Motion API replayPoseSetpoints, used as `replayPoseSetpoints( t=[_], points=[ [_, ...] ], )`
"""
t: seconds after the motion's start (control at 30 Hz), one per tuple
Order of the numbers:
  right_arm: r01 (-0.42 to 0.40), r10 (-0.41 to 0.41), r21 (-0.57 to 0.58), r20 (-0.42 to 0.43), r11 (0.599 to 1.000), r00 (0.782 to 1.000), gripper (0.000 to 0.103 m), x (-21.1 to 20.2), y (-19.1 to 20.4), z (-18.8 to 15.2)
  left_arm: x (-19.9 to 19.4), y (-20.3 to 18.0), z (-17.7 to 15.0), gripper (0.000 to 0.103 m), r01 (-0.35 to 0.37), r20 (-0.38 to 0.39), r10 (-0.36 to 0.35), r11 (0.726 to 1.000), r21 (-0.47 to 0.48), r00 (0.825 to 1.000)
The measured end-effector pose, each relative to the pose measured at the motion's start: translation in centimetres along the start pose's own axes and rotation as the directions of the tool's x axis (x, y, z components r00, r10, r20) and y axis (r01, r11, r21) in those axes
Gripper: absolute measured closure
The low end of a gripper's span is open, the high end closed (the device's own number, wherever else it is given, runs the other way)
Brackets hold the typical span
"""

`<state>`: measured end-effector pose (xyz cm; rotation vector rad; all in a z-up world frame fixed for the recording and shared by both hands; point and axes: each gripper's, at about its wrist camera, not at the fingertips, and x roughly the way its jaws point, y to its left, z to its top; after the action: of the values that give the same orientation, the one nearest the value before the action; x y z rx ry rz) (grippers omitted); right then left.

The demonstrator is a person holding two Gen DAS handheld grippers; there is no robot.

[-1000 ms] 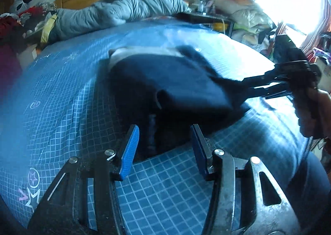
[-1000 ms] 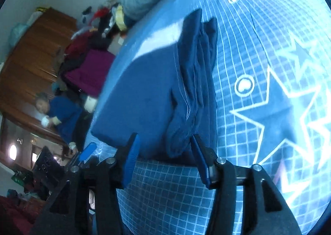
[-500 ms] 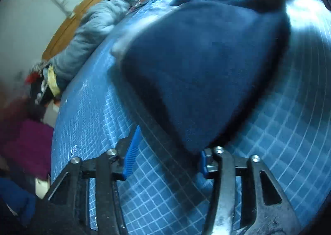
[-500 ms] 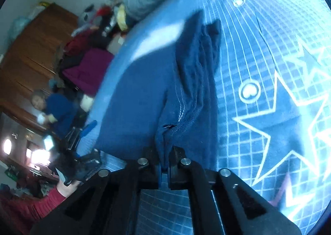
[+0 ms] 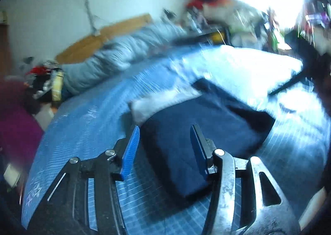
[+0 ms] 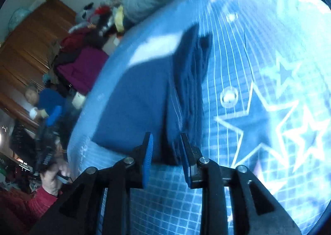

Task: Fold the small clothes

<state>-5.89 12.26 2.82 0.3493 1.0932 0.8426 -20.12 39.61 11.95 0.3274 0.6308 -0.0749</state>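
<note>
A dark navy garment [image 5: 198, 129] lies folded into a flat block on the blue checked bedsheet [image 5: 86, 123], with a white piece showing at its far edge. My left gripper [image 5: 164, 149] is open, its blue pads astride the garment's near corner. In the right wrist view the garment [image 6: 144, 98] lies in front of my right gripper [image 6: 165, 158], which is open with its pads at the garment's near folded edge. The right gripper also shows in the left wrist view [image 5: 289, 83] at the far right, blurred.
A grey duvet [image 5: 115, 63] lies bunched along the wooden headboard [image 5: 107, 34]. Piles of clothes sit off the bed's left side [image 6: 80, 63] and a cluttered table [image 5: 223, 19] by the bright window. A wooden wardrobe [image 6: 35, 34] stands beyond.
My right gripper was shut on the garment's edge half a second ago and has opened and let go. My left gripper has swung back level; the garment now lies flat.
</note>
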Motion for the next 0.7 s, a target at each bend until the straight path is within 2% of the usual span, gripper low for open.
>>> replayPoseSetpoints(
  t=[0.03,0.07,0.1,0.13,0.17,0.2,0.27,0.3,0.37,0.47,0.5,0.53,0.6,0.63,0.67,0.7],
  points=[
    [-0.002,0.003,-0.021,0.02,1.0,1.0,0.071,-0.1,0.6,0.6,1.9,-0.7,-0.9,0.053,0.02,-0.06,-0.019,1.0,0.019,0.998],
    [-0.009,0.011,-0.049,0.03,0.999,1.0,0.071,0.3,1.4,1.4,5.2,-1.5,-2.7,0.059,0.059,-0.172,-0.052,0.998,0.038,0.984],
    [-0.004,0.006,-0.084,0.029,0.996,1.0,0.072,1.4,2.1,2.3,7.5,-2.2,-4.4,0.057,0.086,-0.237,-0.074,0.995,0.042,0.969],
    [0.008,-0.006,-0.11,0.02,0.994,1.0,0.072,2.6,2.7,2.9,7.8,-2.4,-5.1,0.057,0.079,-0.209,-0.067,0.996,0.049,0.976],
    [0.017,-0.017,-0.139,-0.002,0.99,1.0,0.072,4.3,3.1,3.6,7.6,-2.3,-4.4,0.057,0.08,-0.221,-0.065,0.995,0.058,0.973],
    [0.035,-0.039,-0.163,-0.026,0.986,0.999,0.072,6.0,3.2,4.1,7.1,-2.0,-3.8,0.058,0.085,-0.223,-0.073,0.995,0.048,0.972],
    [0.084,-0.101,-0.202,-0.075,0.976,0.992,0.074,8.9,2.8,4.5,5.2,-0.8,-3.1,0.058,0.089,-0.178,-0.088,0.996,0.0,0.98],
    [0.108,-0.131,-0.208,-0.101,0.972,0.986,0.089,10.2,2.3,4.4,4.1,-0.2,-2.6,0.058,0.074,-0.152,-0.076,0.997,-0.016,0.985],
    [0.123,-0.148,-0.211,-0.109,0.97,0.983,0.103,10.7,0.6,4.0,2.4,1.3,-1.8,0.058,0.049,-0.082,-0.055,0.996,-0.068,0.995],
    [0.129,-0.15,-0.194,-0.098,0.973,0.984,0.103,9.8,0.2,4.2,2.9,2.2,-0.3,0.055,0.035,-0.02,-0.037,0.995,-0.09,0.999],
    [0.136,-0.157,-0.215,-0.08,0.967,0.984,0.093,9.5,0.7,4.4,4.0,1.8,-0.5,0.055,0.036,-0.027,-0.038,0.996,-0.076,0.999],
    [0.135,-0.153,-0.24,-0.057,0.961,0.987,0.089,9.0,1.5,4.7,5.8,1.5,-0.8,0.053,0.043,-0.054,-0.047,0.997,-0.06,0.997],
    [0.123,-0.134,-0.273,-0.022,0.954,0.991,0.089,8.7,2.6,5.6,10.1,0.5,-3.0,0.052,0.109,-0.194,-0.118,0.993,-0.055,0.974],
    [0.131,-0.143,-0.28,-0.021,0.951,0.989,0.089,9.2,2.7,6.0,10.8,0.4,-3.8,0.05,0.117,-0.162,-0.128,0.99,-0.073,0.978],
    [0.158,-0.175,-0.284,-0.034,0.946,0.984,0.089,10.1,2.3,6.5,10.7,0.7,-3.4,0.05,0.13,-0.168,-0.142,0.988,-0.084,0.975],
    [0.199,-0.228,-0.288,-0.069,0.937,0.971,0.1,11.5,1.5,6.8,10.4,1.0,-2.8,0.051,0.144,-0.179,-0.158,0.985,-0.093,0.971]
  ],
)
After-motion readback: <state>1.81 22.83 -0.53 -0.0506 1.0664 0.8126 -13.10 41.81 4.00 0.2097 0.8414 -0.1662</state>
